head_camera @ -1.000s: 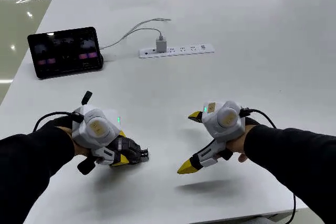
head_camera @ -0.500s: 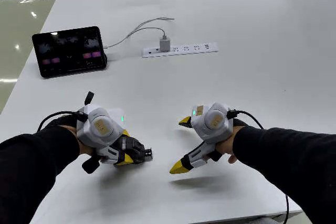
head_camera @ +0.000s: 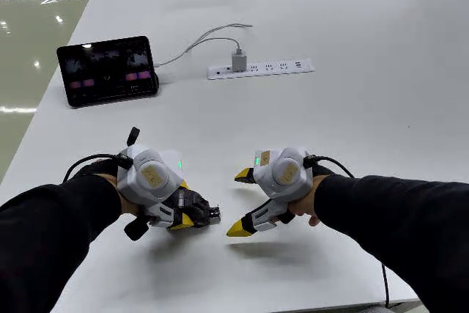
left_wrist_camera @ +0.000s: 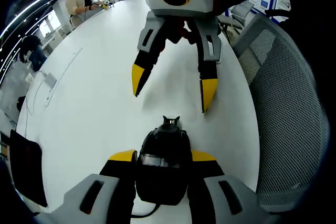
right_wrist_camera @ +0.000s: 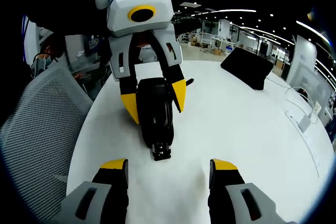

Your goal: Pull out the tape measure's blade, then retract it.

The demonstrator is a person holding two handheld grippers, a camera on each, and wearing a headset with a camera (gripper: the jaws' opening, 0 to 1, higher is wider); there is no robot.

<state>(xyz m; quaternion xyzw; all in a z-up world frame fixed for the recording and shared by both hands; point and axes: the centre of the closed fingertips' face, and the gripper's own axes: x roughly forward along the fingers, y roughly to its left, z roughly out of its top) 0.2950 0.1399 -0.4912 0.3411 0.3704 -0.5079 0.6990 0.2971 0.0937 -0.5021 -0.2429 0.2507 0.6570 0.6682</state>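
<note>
Head view, tape measure [head_camera: 196,209], seemingly half hidden

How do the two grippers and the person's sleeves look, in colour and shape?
The left gripper and the right gripper look alike. Each has a rounded white and grey body, dark jaws with yellow tips, and a small green light. A black cable leaves each body. The person wears long black sleeves.
</note>
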